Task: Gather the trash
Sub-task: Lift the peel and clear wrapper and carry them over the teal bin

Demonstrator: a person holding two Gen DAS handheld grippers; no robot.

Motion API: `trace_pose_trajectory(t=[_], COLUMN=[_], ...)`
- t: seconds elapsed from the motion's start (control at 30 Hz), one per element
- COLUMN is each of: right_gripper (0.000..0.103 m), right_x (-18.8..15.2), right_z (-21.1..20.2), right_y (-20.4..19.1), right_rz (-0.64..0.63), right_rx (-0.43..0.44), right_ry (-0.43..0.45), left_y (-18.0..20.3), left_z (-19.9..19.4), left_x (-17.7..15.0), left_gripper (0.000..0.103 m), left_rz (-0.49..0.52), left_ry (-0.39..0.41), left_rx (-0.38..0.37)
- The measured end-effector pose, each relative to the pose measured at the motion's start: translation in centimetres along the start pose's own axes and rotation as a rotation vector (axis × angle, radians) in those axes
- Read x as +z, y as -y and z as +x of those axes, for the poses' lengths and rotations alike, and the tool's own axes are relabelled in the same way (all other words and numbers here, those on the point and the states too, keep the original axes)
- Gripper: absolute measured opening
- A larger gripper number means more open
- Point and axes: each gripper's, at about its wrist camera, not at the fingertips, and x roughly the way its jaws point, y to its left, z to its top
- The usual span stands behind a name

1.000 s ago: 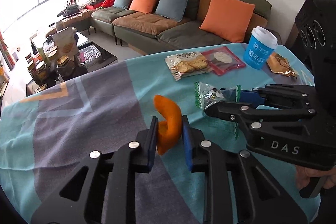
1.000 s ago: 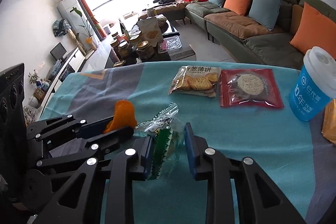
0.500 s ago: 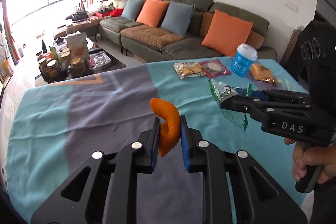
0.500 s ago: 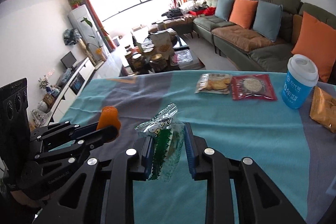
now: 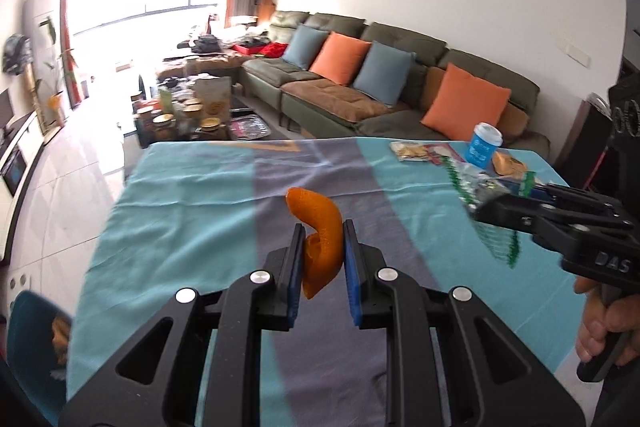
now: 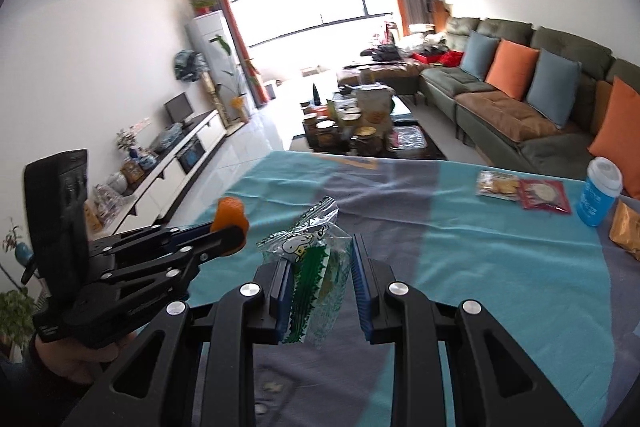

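Left wrist view: left gripper (image 5: 322, 247) is pinching orange peel (image 5: 320, 241); right gripper (image 6: 320, 277) is clamping a clear snack wrapper (image 6: 316, 273) above the tablecloth (image 5: 192, 195).

Orange peel (image 5: 322, 243); clear wrapper (image 6: 316, 279) with green zigzag print; desk cloth (image 5: 192, 195) teal with grey bands; blue cup (image 6: 598, 195).

The left gripper (image 5: 323, 259) is matt black plastic with bright metal screw heads, its fingers (image 5: 352, 275) faced with ribbed blue pads. The orange peel (image 5: 320, 227) between them looks dull and pitted. The snack wrapper (image 6: 316, 267) is thin, glossy, crinkled clear film. The cloth (image 5: 200, 195) over the bench is soft and creased. The blue cup (image 6: 598, 193), probably paper, carries a smooth white lid.
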Motion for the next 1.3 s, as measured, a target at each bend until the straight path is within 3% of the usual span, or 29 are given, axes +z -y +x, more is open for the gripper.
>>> trace_pose_trajectory(t=[0.33, 0.8, 1.07, 1.3], right_gripper=[0.025, 0.025, 0.025, 0.025], right_x=[-0.3, 0.9, 1.5, 1.2], right_z=[0.4, 5.5, 10.2, 15.9], right_y=[-8.7, -20.2, -25.5, -30.3], right_rz=[-0.112, -0.251, -0.302, -0.348], right_rx=[0.096, 0.285, 0.375, 0.423], right_ry=[-0.006, -0.064, -0.136, -0.241], left_y=[-7.6, -20.7, -27.4, -30.1], left_z=[-7.7, -17.9, -24.3, -26.6], left_x=[-3.1, -8.4, -11.8, -13.5], left_gripper=[0.019, 0.020, 0.020, 0.020], left_rz=[-0.095, -0.254, -0.343, -0.398], left_ry=[0.055, 0.097, 0.108, 0.093], left_rx=[0.138, 0.378, 0.516, 0.546])
